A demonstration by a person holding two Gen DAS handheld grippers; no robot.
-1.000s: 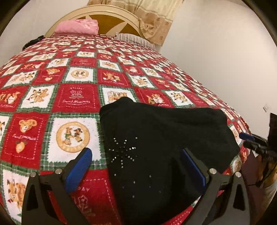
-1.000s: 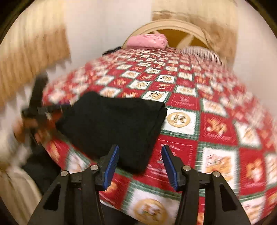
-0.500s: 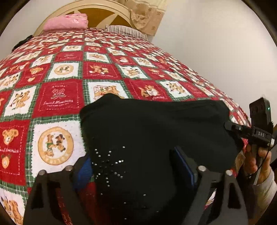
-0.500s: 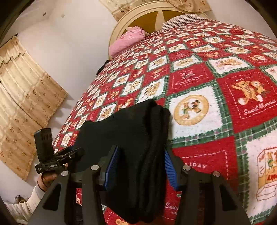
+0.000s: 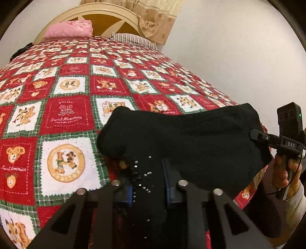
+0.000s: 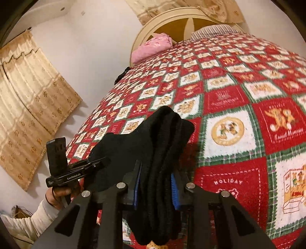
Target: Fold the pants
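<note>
Now we have both grippers clamped on the folded black pants (image 5: 191,138), one at each near corner of the bundle. Our left gripper (image 5: 148,188) has its blue pads pressed against a stretch of the cloth dotted with small silver studs (image 5: 142,179), and the rest of the pants spreads ahead of it and off to its right. There our right gripper (image 5: 257,135) bites the far corner, with our right hand (image 5: 285,172) wrapped around its handle. From the right wrist view, our right gripper (image 6: 155,185) squeezes the thick stack of folded layers (image 6: 166,145) between its blue pads, and the bundle runs forward from the fingertips, sagging below them. To its left, our left gripper (image 6: 99,161) grips the other corner. Ahead of both grippers lies the red and green patchwork bedspread (image 5: 68,116); a pink pillow (image 5: 69,30) sits far ahead against the headboard (image 5: 107,14).
</note>
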